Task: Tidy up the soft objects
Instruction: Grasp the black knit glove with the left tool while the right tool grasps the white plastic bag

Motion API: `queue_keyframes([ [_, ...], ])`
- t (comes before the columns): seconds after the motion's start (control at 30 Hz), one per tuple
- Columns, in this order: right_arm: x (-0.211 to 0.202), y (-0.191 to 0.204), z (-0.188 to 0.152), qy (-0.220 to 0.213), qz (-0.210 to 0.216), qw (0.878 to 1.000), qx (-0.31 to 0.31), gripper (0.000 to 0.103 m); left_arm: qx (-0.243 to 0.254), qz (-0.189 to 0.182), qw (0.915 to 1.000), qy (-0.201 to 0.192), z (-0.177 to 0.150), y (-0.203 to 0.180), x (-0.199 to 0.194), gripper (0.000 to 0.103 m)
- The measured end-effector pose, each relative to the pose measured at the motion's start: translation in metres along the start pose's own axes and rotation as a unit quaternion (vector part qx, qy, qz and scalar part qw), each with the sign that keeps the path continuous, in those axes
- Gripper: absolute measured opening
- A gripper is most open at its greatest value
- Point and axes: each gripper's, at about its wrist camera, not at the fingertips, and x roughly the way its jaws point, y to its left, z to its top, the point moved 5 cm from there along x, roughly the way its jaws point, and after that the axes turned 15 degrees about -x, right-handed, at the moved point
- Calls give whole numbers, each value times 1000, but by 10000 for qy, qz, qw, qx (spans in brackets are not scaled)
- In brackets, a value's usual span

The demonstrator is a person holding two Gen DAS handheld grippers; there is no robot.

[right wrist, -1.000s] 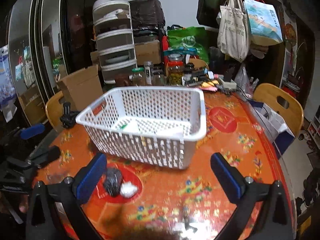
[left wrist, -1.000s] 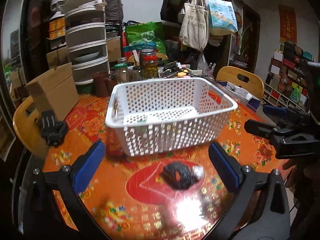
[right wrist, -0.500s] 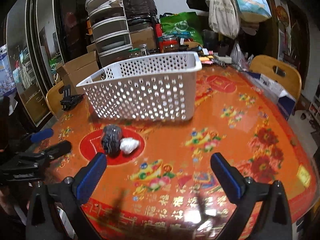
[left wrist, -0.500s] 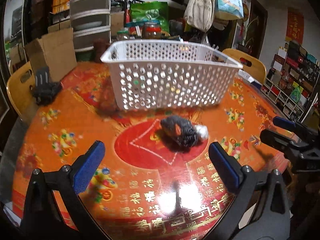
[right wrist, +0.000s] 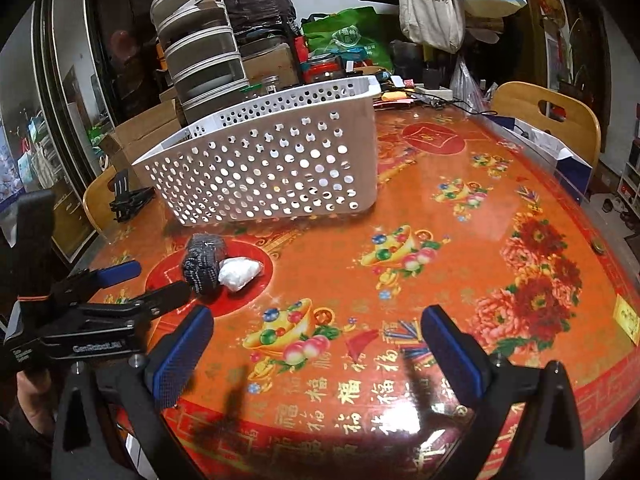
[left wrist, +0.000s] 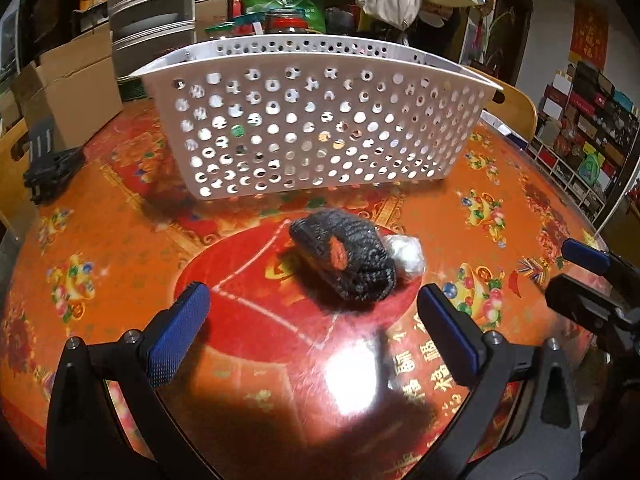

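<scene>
- On the red table (left wrist: 120, 264), a white perforated basket (left wrist: 312, 120) is seen at 12 o'clock.
- Both grippers — left gripper (left wrist: 312, 336), right gripper (right wrist: 316, 344) — are held wide open, empty.
- Before the basket, a dark rolled sock (left wrist: 344, 260) is touched by a white bundle (left wrist: 406, 254) at its 3 o'clock.

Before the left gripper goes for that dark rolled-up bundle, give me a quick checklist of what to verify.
1. Left gripper open: ok.
2. Dark bundle lies ahead between its fingers, not yet enclosed: ok.
3. White bundle touches the dark one, may get dragged along: not ok.
4. Right gripper open, off to the side, holding nothing: ok.
5. White basket upright behind the bundles: ok.
6. Room inside basket: cannot tell.
</scene>
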Motion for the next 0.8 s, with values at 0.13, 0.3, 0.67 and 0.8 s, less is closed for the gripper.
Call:
queue_keyframes([
  [0.13,3,-1,1,5,41,10000,18,103,70,86,9999,92,7,-5,13,102],
  [0.3,8,-2,4,8,85,10000,22,103,7,110,9996,241,15,-4,29,102],
  [0.67,34,20,20,180,318,9992,-175,103,-164,-204,9988,424,22,7,43,32],
  [0.8,49,38,27,300,477,9978,-357,103,-242,-230,9986,400,21,19,39,31],
])
